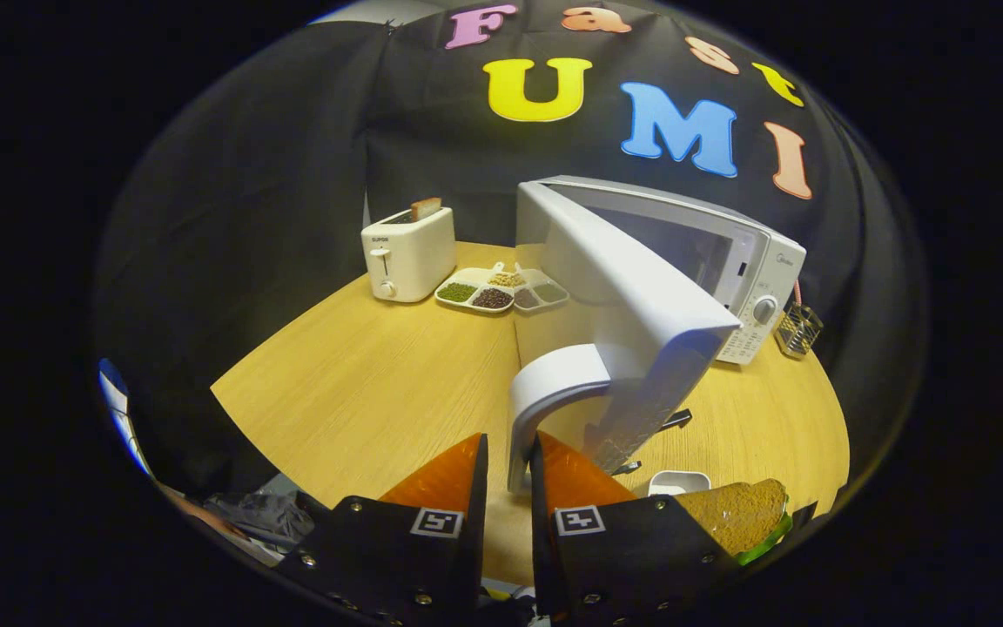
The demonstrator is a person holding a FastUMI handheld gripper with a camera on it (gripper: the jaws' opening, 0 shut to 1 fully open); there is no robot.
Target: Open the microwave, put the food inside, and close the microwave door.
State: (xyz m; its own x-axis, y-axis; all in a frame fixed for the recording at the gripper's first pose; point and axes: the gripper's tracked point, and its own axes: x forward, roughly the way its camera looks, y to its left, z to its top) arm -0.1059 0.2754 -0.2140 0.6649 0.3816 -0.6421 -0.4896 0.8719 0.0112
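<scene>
The white microwave (754, 261) stands at the back right of the wooden table (362, 392). Its door (632, 287) is swung wide open toward me. The door's curved white handle (554, 379) runs down between my fingers, and my gripper (510, 457) is shut on the handle's lower end. A sandwich (741, 514) of brown bread with a green leaf edge lies to the right of my right finger, beside a small white dish (678, 481). The open door hides most of the microwave's cavity.
A white toaster (408, 252) with a slice of toast (426, 207) in it stands at the back left. A divided tray (501, 292) of beans and grains lies between the toaster and the microwave. A small wire basket (797, 329) sits right of the microwave.
</scene>
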